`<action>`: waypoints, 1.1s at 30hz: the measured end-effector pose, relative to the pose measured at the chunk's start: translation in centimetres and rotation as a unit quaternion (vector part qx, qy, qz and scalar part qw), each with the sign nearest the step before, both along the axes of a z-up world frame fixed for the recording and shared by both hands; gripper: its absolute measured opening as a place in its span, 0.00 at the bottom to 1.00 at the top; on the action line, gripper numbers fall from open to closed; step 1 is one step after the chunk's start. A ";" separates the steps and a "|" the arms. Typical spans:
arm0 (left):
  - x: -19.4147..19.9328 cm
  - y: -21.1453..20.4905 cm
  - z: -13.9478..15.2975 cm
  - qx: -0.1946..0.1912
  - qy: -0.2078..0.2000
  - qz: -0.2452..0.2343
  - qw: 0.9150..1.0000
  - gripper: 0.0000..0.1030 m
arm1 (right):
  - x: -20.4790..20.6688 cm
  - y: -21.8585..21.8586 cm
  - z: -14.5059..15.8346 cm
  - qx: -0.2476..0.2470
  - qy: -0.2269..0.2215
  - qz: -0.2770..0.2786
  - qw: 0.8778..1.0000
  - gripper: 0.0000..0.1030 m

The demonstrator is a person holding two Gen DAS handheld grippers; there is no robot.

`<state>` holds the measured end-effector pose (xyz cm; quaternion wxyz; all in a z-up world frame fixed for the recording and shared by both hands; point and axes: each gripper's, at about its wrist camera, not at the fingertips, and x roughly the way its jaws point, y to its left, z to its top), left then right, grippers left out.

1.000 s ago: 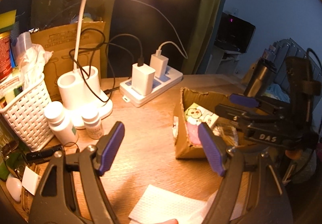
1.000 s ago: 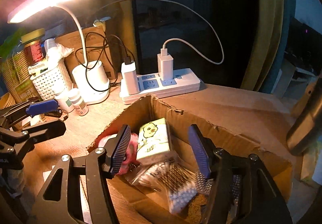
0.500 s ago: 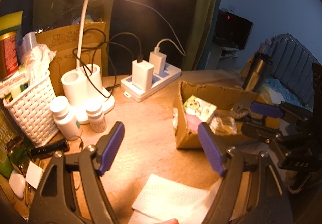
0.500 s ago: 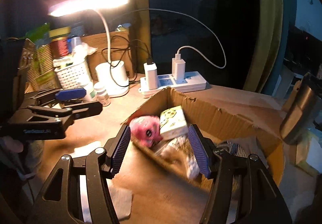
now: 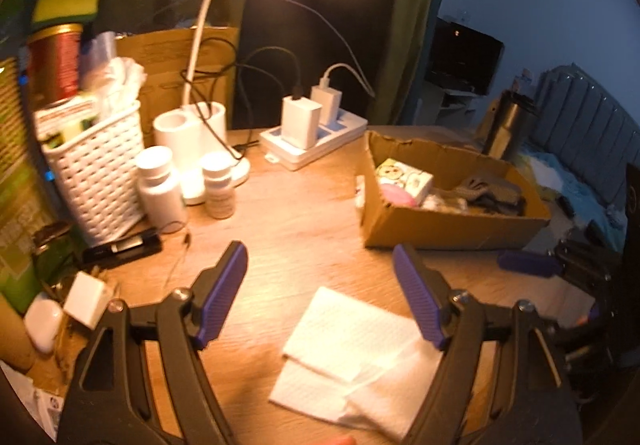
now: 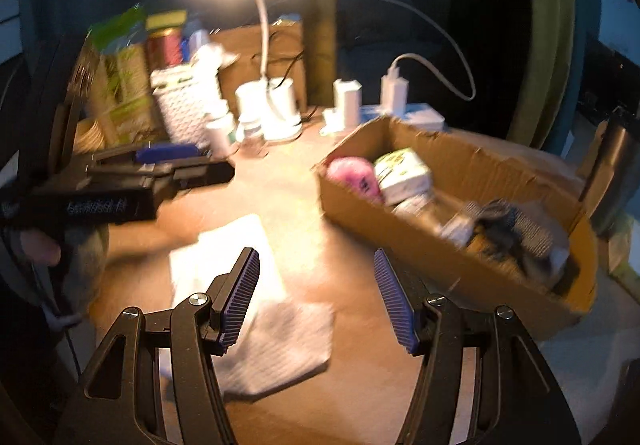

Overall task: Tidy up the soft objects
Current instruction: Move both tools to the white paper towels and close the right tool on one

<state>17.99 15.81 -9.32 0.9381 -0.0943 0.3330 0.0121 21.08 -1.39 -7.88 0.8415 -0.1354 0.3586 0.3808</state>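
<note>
Both grippers, left gripper [image 5: 320,297] and right gripper [image 6: 316,297], hang with jaws wide and empty over the white cloths [image 5: 360,357], probably lined up for folding beside the box [image 5: 448,221] on the worktop [image 5: 288,213].

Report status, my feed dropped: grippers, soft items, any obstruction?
Left gripper and right gripper open, empty. White tissues flat on desk; pink plush in cardboard box. Nothing blocking tissues.

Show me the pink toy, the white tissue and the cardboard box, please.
pink toy [image 6: 354,173]: right wrist view, its fuzzy body.
white tissue [image 5: 352,333]: left wrist view, top sheet's middle.
cardboard box [image 5: 440,231]: left wrist view, near wall.
</note>
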 end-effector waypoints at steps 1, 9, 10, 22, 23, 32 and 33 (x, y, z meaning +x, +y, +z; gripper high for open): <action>-0.3 0.1 -0.2 0.000 0.000 -0.002 1.000 0.74 | -0.5 0.2 -0.4 -0.001 0.006 0.005 1.000 0.61; -3.2 0.6 -2.0 -0.010 0.001 0.000 1.000 0.74 | -2.4 1.4 -2.2 -0.005 0.032 0.017 0.999 0.61; -3.4 0.6 -2.0 -0.012 0.000 -0.001 1.000 0.74 | -2.6 1.5 -2.3 -0.005 0.036 0.018 0.999 0.61; -6.1 1.1 -3.2 -0.026 0.014 -0.020 0.999 0.74 | -5.4 3.5 -3.1 -0.031 0.041 0.051 0.997 0.61; -6.2 1.1 -3.4 -0.028 0.018 -0.022 0.999 0.74 | -5.6 3.6 -3.2 -0.030 0.046 0.057 0.997 0.61; -6.9 1.0 -3.8 -0.038 0.025 -0.030 0.999 0.74 | -6.2 4.2 -4.5 -0.052 0.054 0.069 0.995 0.61; -6.8 1.0 -3.9 -0.040 0.026 -0.031 0.998 0.74 | -6.3 4.2 -4.6 -0.053 0.054 0.071 0.995 0.60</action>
